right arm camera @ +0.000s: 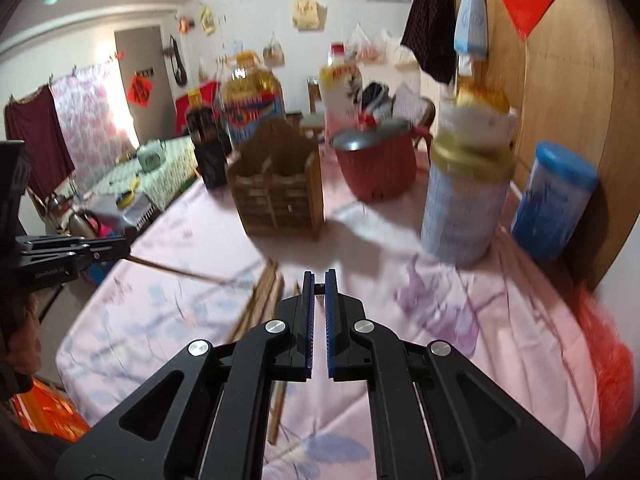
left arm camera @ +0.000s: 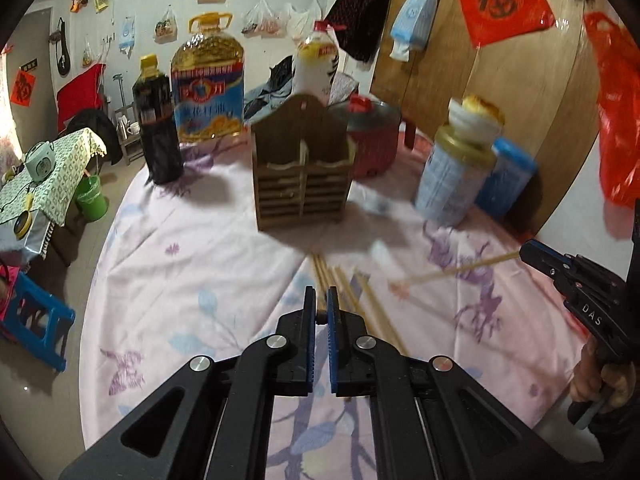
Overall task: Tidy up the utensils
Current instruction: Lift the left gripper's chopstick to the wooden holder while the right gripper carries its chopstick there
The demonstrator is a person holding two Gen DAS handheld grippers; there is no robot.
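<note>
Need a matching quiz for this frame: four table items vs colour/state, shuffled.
Items:
1. wooden holder
2. pot
3. leftmost bottle
4. loose chopsticks

Descriptions:
A. red, grey lid
B. lying flat on the tablecloth
C. brown, two compartments
D. dark, yellow cap

Pairs: 1-C, 2-A, 3-D, 4-B

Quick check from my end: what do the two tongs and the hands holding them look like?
Both tongs, left and right, are matte black with blue ribbed pads and round silver pivot bolts. White lettering, "DAS", marks the right one's side. A bare hand grips its handle. No cables show.
</note>
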